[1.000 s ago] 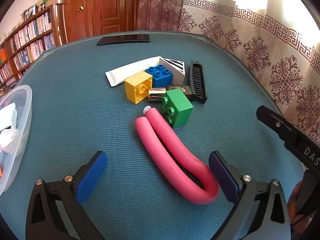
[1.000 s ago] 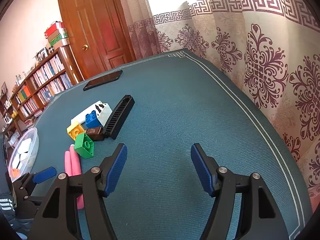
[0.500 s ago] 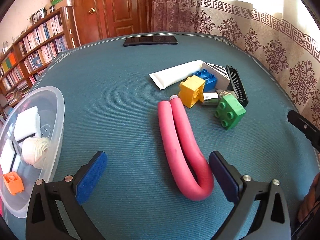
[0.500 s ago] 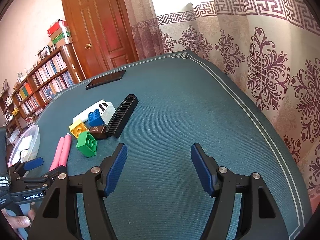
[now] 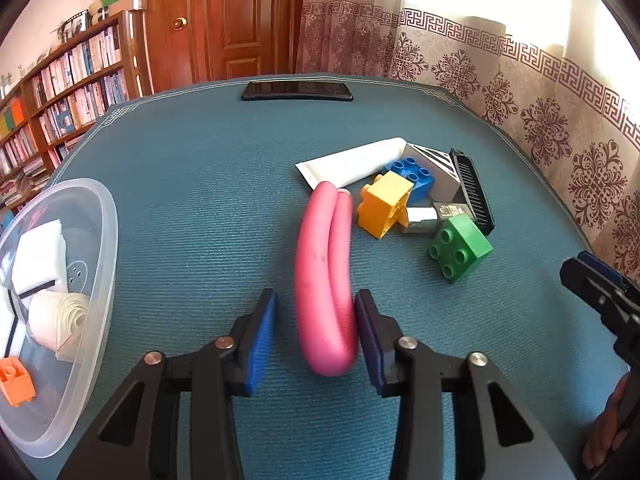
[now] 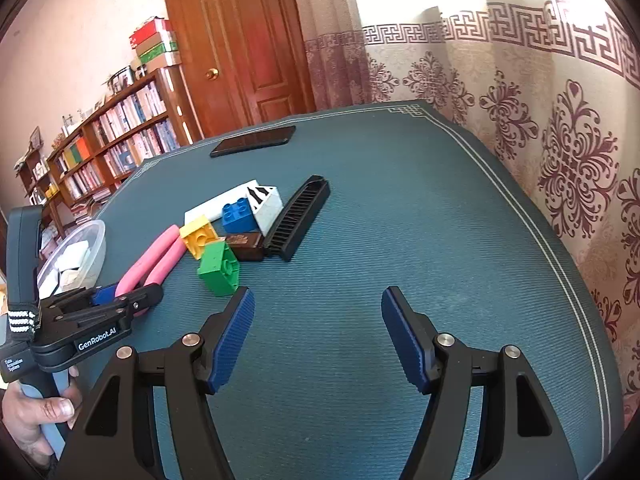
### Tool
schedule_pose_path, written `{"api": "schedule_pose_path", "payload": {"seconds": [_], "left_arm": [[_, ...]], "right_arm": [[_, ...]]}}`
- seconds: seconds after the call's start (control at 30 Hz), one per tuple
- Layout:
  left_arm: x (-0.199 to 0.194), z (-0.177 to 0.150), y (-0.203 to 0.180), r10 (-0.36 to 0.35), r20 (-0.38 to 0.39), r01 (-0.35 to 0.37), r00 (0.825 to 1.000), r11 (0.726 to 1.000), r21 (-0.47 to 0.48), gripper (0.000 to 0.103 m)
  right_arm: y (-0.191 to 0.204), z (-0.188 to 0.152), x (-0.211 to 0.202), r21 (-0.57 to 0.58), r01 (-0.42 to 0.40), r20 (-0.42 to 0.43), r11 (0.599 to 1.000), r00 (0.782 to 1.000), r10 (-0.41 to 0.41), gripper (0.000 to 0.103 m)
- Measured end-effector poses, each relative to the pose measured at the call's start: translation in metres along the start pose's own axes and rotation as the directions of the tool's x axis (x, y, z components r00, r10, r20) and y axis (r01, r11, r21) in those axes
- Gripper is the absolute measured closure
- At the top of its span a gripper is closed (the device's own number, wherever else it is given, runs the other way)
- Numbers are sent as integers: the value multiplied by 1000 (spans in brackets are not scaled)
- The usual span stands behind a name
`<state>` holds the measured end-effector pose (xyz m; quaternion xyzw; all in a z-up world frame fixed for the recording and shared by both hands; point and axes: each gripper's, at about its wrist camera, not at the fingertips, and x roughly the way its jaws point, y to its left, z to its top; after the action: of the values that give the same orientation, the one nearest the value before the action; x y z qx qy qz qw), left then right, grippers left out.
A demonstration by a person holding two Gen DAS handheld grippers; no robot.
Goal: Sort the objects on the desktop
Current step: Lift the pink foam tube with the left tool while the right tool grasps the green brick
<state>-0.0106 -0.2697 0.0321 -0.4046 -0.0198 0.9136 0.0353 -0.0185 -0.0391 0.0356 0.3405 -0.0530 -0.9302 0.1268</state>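
A pink foam tube [image 5: 320, 248], bent double, lies on the blue table mat. My left gripper [image 5: 316, 300] straddles its bent end, still open. The right pad [image 5: 370, 336] touches the tube and a small gap shows at the left pad. Beyond the tube sit a yellow brick [image 5: 384, 208], a green brick [image 5: 460, 248], a blue brick [image 5: 414, 172], a white squeeze tube [image 5: 352, 162], a black comb [image 5: 472, 188] and a small brown and silver item [image 5: 436, 214]. My right gripper [image 6: 318, 300] hovers open over bare mat, right of the green brick [image 6: 220, 268].
A clear plastic bowl [image 5: 100, 280] at the left edge holds white items and an orange brick [image 5: 16, 380]. A black phone [image 5: 296, 91] lies at the far edge. A striped white box [image 5: 440, 168] sits in the pile. Curtains hang along the right side.
The left gripper has swung over the pink tube's bend and its jaws have narrowed from wide open to just around it. The right gripper has barely moved.
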Motion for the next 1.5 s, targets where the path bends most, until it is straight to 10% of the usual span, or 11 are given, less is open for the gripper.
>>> {"api": "schedule_pose_path", "payload": {"seconds": [0.5,0.73,0.83,0.97,1.13,1.4,1.5], "left_arm": [[0,0,11,-62,20,63,998,997,-35,67],[2,3,16,-88,25,90,996,994,-66,67],[4,6,17,-113,27,114,993,991,-74,55],[6,10,12,-76,28,77,997,995,-58,15],[12,14,16,-50,24,52,998,997,-51,17],[22,23,11,-22,25,22,999,1000,-16,67],[21,23,13,-38,36,39,999,999,-20,67]], "right_arm": [[60,18,58,-92,-94,-126,991,989,82,34],[66,20,83,-108,-64,-154,992,987,47,57],[67,21,85,-112,-64,-149,992,988,47,71],[63,21,84,-102,-70,-146,992,988,55,75],[60,21,80,-98,-56,-132,994,990,43,77],[52,22,78,-74,-54,-131,996,990,44,77],[53,21,76,-78,-55,-122,995,992,45,77]]}}
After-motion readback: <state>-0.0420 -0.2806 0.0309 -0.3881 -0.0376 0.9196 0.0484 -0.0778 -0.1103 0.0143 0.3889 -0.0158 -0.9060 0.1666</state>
